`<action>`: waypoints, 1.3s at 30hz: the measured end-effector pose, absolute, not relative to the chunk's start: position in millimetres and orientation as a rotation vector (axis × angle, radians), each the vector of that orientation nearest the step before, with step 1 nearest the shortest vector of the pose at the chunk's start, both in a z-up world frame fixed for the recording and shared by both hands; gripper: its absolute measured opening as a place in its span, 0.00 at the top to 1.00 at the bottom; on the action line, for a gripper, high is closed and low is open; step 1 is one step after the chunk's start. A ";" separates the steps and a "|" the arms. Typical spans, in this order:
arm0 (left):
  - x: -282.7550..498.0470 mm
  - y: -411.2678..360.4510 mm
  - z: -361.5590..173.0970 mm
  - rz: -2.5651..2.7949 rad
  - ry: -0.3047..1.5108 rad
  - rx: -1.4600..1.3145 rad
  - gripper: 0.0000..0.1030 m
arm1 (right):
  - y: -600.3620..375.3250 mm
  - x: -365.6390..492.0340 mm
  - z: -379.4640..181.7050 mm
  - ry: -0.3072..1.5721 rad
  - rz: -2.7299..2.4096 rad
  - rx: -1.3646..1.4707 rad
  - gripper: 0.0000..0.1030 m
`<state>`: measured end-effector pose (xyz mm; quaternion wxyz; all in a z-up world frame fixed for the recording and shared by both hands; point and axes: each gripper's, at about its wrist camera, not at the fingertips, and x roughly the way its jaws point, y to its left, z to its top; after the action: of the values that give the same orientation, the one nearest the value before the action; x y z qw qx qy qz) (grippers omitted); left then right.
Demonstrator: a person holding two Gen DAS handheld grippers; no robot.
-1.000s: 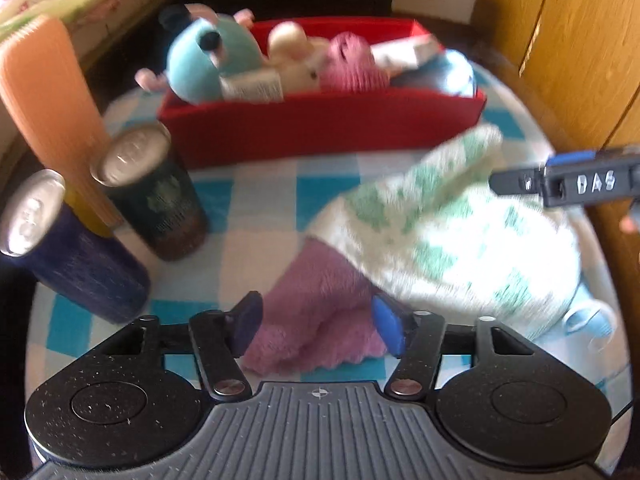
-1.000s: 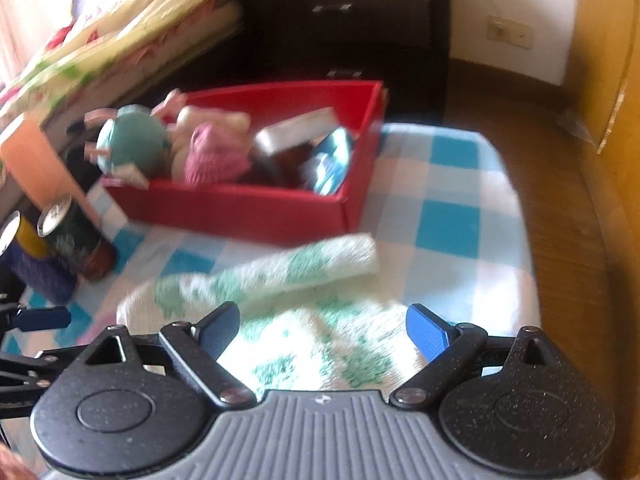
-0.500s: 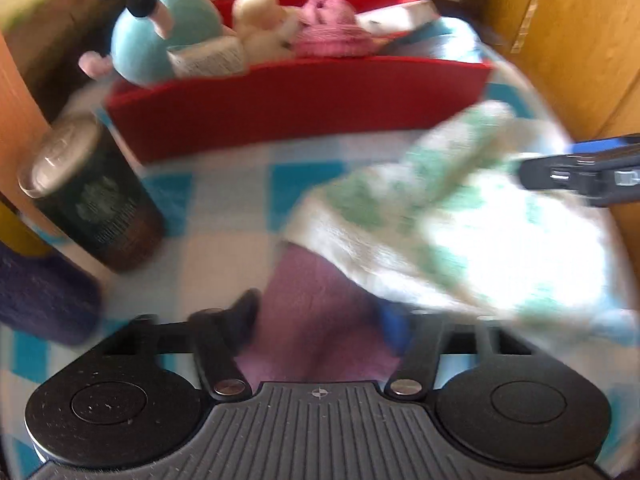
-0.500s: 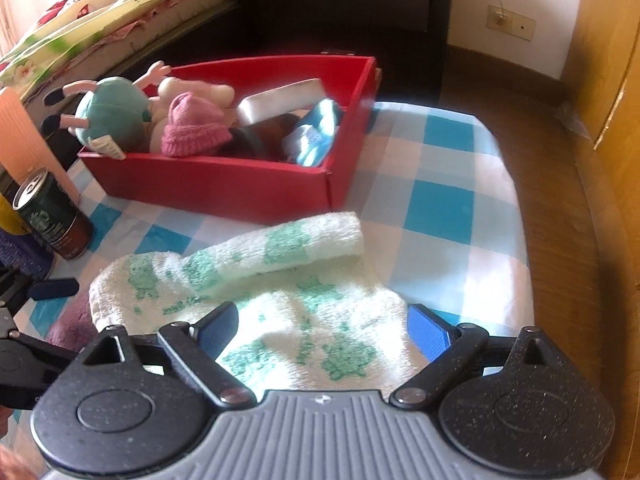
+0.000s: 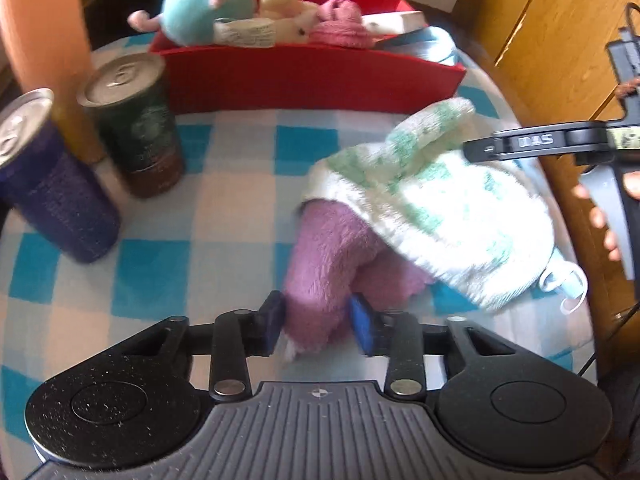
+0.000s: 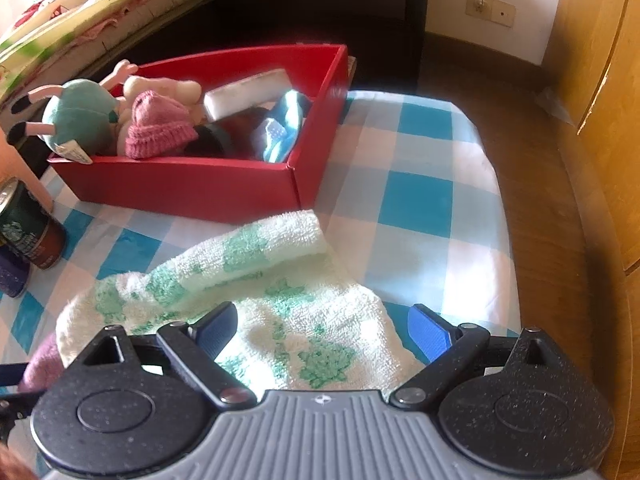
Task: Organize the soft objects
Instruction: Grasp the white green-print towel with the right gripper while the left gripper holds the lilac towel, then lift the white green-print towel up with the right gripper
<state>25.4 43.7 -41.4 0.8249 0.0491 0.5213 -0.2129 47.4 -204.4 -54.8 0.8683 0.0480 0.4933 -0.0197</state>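
Left gripper (image 5: 318, 322): its jaws have just been closing, and both blue pads now clench the near end of the fluffy purple cloth (image 5: 332, 256).
Fluffy purple cloth: low in the left wrist view, running from between the pads toward 1 o'clock, where its far end goes under the white terry towel with green blotches (image 5: 432, 200).
White and green towel: bunched on the blue-and-white checked tablecloth (image 5: 236, 184), at 2 o'clock from the left gripper.
Right gripper (image 6: 322, 330): released, jaws spread wide, hovering over the towel's near edge; whether the pads touch it, I cannot tell.
Red rectangular cardboard box (image 6: 192, 184): at 11 o'clock of the right gripper, just beyond the towel, holding a teal plush toy (image 6: 78, 118), a pink knitted hat (image 6: 158, 128) and other items.
Two drink cans: dark green can (image 5: 136, 128) and purple can (image 5: 48, 184), upright, at 10 o'clock of the left gripper.
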 end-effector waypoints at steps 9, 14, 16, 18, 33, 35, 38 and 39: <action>34.4 21.6 -44.0 -0.450 1.091 0.151 0.23 | -164.3 63.4 -77.9 1.064 0.033 -0.038 0.30; 35.4 29.8 -43.4 -0.426 1.092 0.142 0.23 | -189.6 64.2 -43.6 1.036 0.216 0.357 1.00; 35.6 32.1 -40.6 -0.420 1.089 0.133 0.23 | -202.1 56.7 -22.5 0.967 0.266 0.433 1.00; 35.4 33.9 -38.2 -0.420 1.082 0.127 0.23 | -212.6 47.2 -4.7 0.907 0.327 0.509 1.00; 34.9 36.9 -50.3 -0.414 1.154 0.078 0.21 | -171.4 46.4 -50.1 1.083 0.166 0.132 0.22; 33.1 35.2 -54.2 -0.420 1.166 0.091 0.21 | -162.3 55.1 -58.4 1.086 0.177 0.169 0.40; 32.7 35.6 -54.0 -0.420 1.167 0.098 0.21 | -149.5 64.0 -58.5 1.060 0.195 0.215 0.77; 32.8 36.5 -52.9 -0.423 1.166 0.097 0.21 | -150.3 68.4 -58.9 1.063 0.234 0.287 0.86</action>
<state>32.8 36.5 -52.9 0.8126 0.0452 0.5463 -0.1980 68.4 -150.3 -58.9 0.8459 0.1359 0.5037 0.1107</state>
